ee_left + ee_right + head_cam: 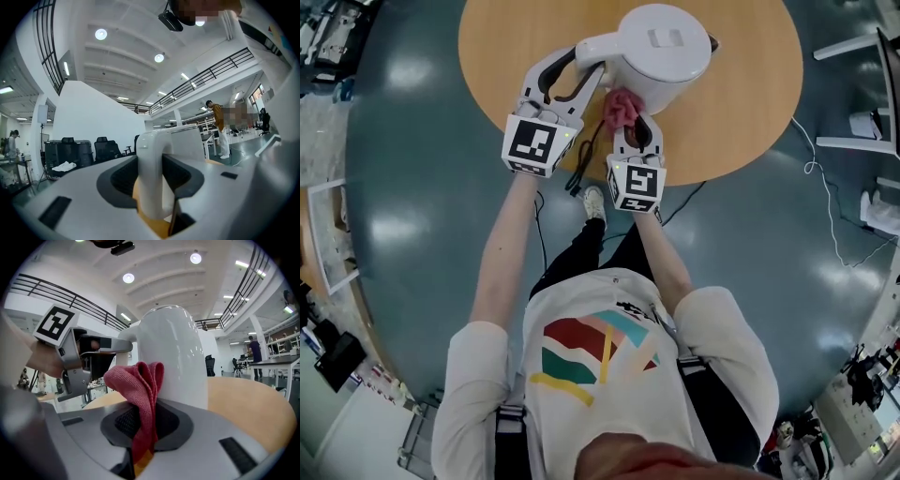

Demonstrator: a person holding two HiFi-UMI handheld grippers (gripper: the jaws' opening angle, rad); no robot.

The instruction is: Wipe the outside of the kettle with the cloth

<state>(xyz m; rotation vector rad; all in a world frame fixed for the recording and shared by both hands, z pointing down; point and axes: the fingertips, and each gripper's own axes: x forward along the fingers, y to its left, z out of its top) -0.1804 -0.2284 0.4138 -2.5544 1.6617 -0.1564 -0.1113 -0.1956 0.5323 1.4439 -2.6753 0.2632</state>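
Observation:
A white kettle (667,52) stands upright on the round wooden table (506,56). My left gripper (574,82) is shut on the kettle handle (152,173), which fills the gap between its jaws in the left gripper view. My right gripper (630,120) is shut on a red cloth (139,394). The bunched cloth (622,106) rests against the kettle's near side, low on the kettle body (172,352). In the right gripper view the left gripper (101,355) shows at the left, by the handle.
A black power cord (581,164) hangs off the table's near edge to the floor. A white cable (825,202) trails across the dark floor at the right. White chair frames (862,94) stand at the far right. A person (219,129) stands in the distance.

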